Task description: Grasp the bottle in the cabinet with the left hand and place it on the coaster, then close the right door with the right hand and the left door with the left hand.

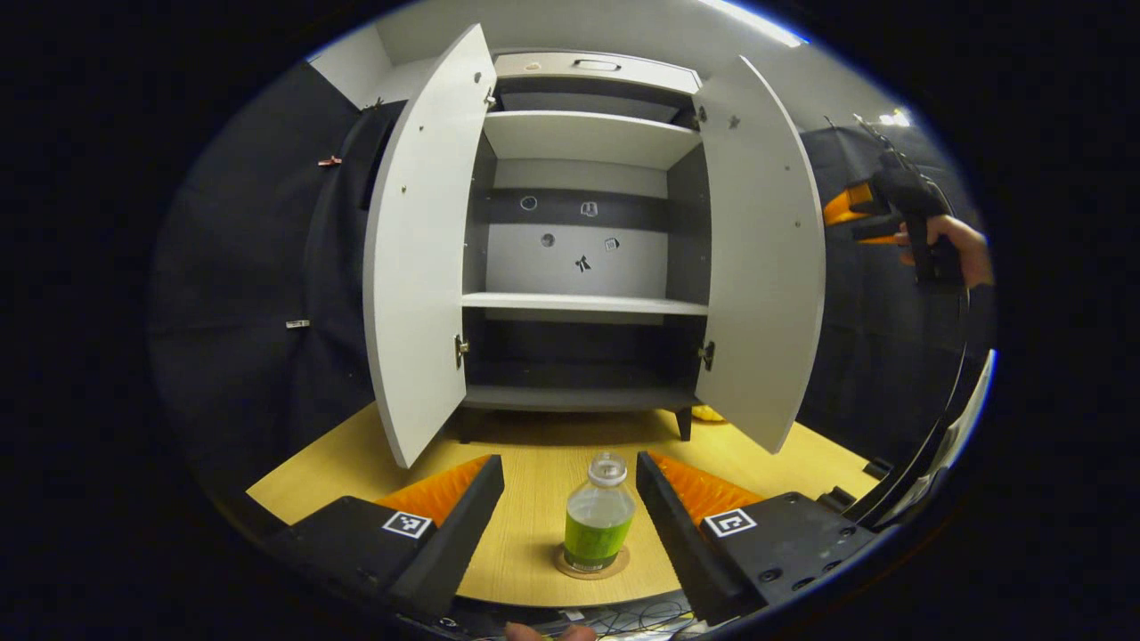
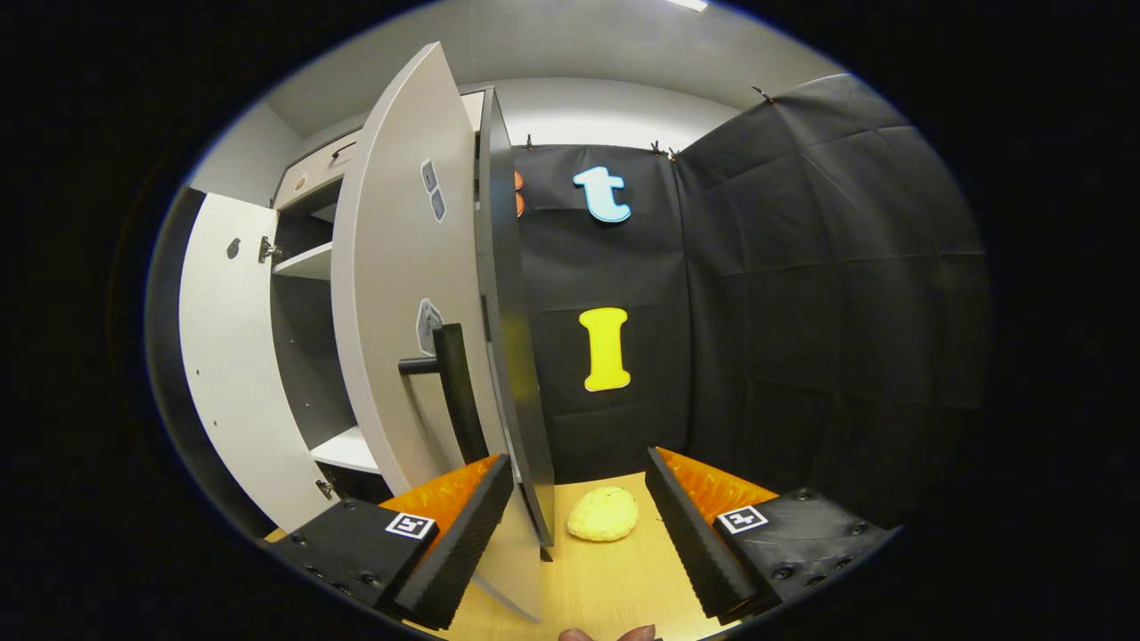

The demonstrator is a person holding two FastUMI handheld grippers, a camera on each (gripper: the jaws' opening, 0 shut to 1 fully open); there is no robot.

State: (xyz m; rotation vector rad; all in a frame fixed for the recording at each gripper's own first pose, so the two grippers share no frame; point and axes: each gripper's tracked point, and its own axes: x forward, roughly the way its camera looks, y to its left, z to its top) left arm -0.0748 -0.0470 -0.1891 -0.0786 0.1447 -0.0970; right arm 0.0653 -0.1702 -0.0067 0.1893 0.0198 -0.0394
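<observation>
Left gripper view, lower centre: my left gripper (image 1: 570,525) gapes around the bottle (image 1: 598,525), untouching, on its coaster (image 1: 591,566). Right gripper (image 2: 579,525) gapes too, beside the right door (image 2: 401,338).

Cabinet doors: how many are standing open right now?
2. The left door is swung out on the cabinet's left side; the right door is swung out on its right, its black handle close ahead of the right claw.

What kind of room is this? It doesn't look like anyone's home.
Probably a staged recording booth, not a lived-in room. Black cloth hangs as walls, a small white cabinet with bare shelves stands on a wooden table, and a person's hand holds a gripper tool.
</observation>
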